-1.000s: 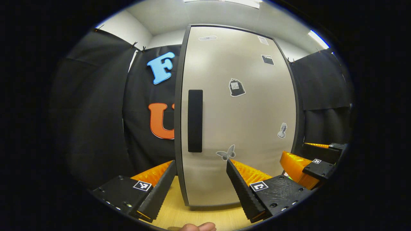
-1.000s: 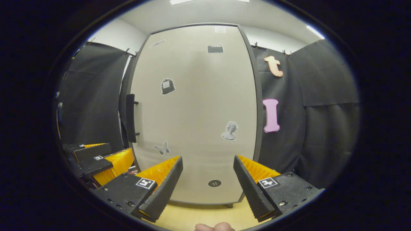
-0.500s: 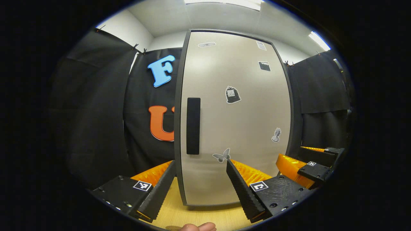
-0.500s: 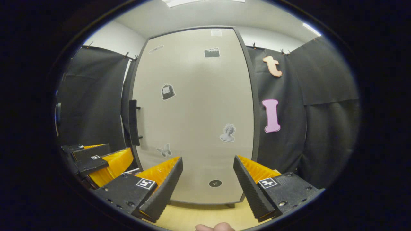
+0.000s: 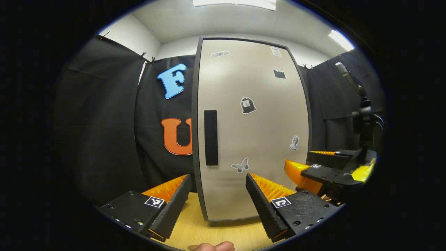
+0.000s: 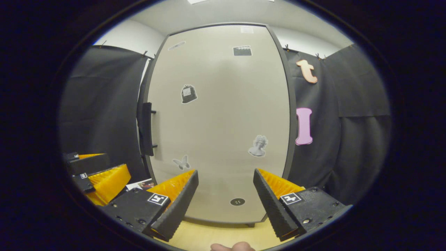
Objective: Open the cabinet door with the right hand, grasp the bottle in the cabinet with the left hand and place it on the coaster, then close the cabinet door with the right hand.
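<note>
Left gripper view. The left gripper point(image 5: 218, 197) hangs above the wooden table point(image 5: 212, 233), its two black-and-orange fingers spread wide apart with nothing between them. Straight ahead stands the cabinet point(image 5: 251, 132), upright on the table, with its beige door point(image 5: 258, 115) closed. A black vertical handle point(image 5: 210, 137) sits near the door's left edge, about midway up. Several small stickers are scattered over the door, among them a butterfly point(image 5: 240, 165) low down, just above the tip of the near finger. The bottle is hidden behind the closed door, so its place cannot be told. To the right of the cabinet and farther off, the right gripper point(image 5: 313, 164) is seen from the side, clear of the door; from this angle its fingers look parted. A fingertip point(image 5: 214, 246) of the person shows at the bottom edge.

Right gripper view. The right gripper point(image 6: 225, 195) faces the same closed door point(image 6: 223, 122) and is likewise released, its fingers wide apart and empty, apart from the door. The handle point(image 6: 146, 129) appears edge-on at the door's left side, standing off on two short posts. A small dark round mark point(image 6: 238, 201) lies low on the door between the fingers. At the lower left, the left gripper point(image 6: 95, 170) appears beside the cabinet, near the handle's side.
</note>
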Motion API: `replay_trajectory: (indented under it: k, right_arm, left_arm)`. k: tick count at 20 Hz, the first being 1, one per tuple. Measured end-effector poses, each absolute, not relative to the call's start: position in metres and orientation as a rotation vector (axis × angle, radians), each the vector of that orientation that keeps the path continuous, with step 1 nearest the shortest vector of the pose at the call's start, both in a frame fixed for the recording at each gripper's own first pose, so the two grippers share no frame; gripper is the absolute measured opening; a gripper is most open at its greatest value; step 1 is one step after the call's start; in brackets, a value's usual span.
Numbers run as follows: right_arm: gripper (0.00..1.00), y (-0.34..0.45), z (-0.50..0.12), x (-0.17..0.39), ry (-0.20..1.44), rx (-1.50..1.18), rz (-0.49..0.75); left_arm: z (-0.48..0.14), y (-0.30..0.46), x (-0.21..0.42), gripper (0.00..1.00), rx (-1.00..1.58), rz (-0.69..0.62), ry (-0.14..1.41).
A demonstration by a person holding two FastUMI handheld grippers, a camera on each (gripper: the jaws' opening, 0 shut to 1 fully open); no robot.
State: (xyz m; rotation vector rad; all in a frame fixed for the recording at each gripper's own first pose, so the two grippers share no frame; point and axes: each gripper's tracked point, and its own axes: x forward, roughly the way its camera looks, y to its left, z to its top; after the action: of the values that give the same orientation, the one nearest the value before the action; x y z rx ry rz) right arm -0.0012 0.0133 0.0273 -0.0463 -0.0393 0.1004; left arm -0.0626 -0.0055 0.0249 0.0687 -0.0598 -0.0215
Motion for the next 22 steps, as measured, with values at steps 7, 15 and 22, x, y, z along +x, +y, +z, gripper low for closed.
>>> replay_trajectory:
  k: [7,15,22]
  right_arm:
    - [1.0,0.049,0.038,0.021,-0.05,-0.084,0.178]
    - [1.0,0.108,0.049,0.032,-0.089,-0.106,0.283]
    - [1.0,0.159,0.068,0.046,-0.147,-0.133,0.354]
  left_arm:
    - [0.017,0.003,-0.097,0.95,0.093,-0.024,-0.032]
    - [0.002,0.037,-0.122,0.96,0.065,0.037,-0.004]
    - [-0.016,0.072,-0.154,0.96,0.093,0.122,0.022]
